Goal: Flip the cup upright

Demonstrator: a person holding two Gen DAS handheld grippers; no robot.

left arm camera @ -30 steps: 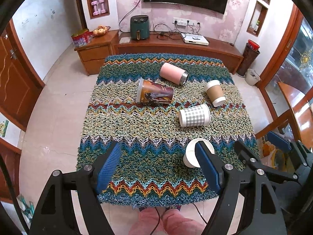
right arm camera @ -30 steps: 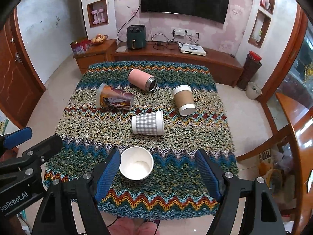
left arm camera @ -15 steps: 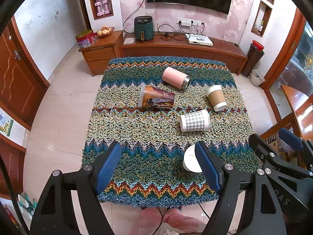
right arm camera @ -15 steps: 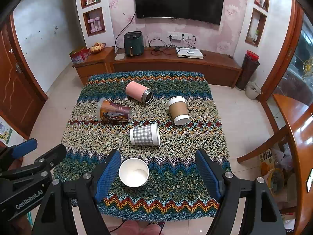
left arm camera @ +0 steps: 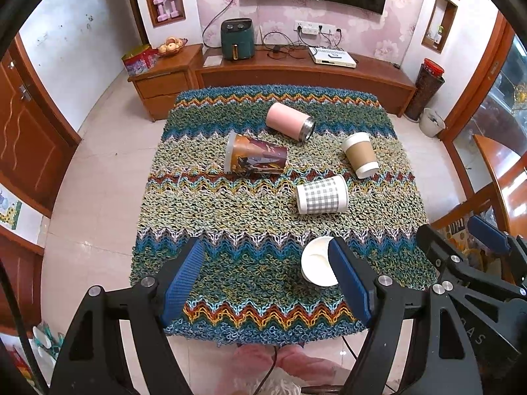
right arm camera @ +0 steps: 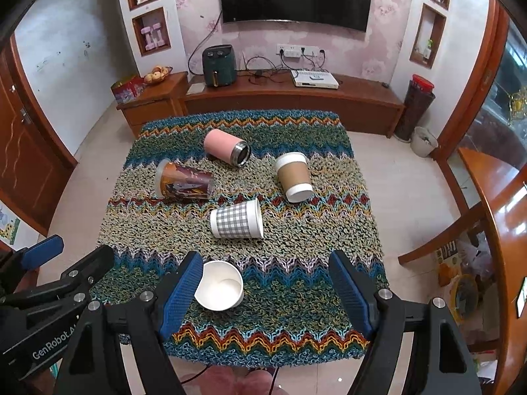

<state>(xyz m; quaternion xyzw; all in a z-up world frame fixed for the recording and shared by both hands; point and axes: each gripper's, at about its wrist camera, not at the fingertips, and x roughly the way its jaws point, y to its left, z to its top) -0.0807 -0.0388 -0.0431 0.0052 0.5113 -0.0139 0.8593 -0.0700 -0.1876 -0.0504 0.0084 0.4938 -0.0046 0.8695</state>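
A white paper cup (left arm camera: 317, 266) (right arm camera: 220, 285) stands upright near the table's front edge. Lying on their sides on the knitted zigzag cloth (left arm camera: 230, 210) are a checked cup (left arm camera: 321, 194) (right arm camera: 236, 219), a brown sleeved cup (left arm camera: 359, 154) (right arm camera: 293, 176), a pink tumbler (left arm camera: 290, 125) (right arm camera: 226, 147) and a printed orange cup (left arm camera: 255, 158) (right arm camera: 184, 181). My left gripper (left arm camera: 266, 279) is open and empty above the front edge, its right finger beside the white cup. My right gripper (right arm camera: 265, 291) is open and empty, the white cup by its left finger.
A wooden TV cabinet (right arm camera: 290, 98) with a green air fryer (right arm camera: 218, 65) stands behind the table. A wooden chair (right arm camera: 444, 240) is at the right. A bin (right arm camera: 423, 141) sits on the tiled floor. The person's feet (left arm camera: 280, 365) show below the front edge.
Both grippers have pulled back and up from the table, so the cups look smaller and farther. The cups have not moved. Both grippers stay open.
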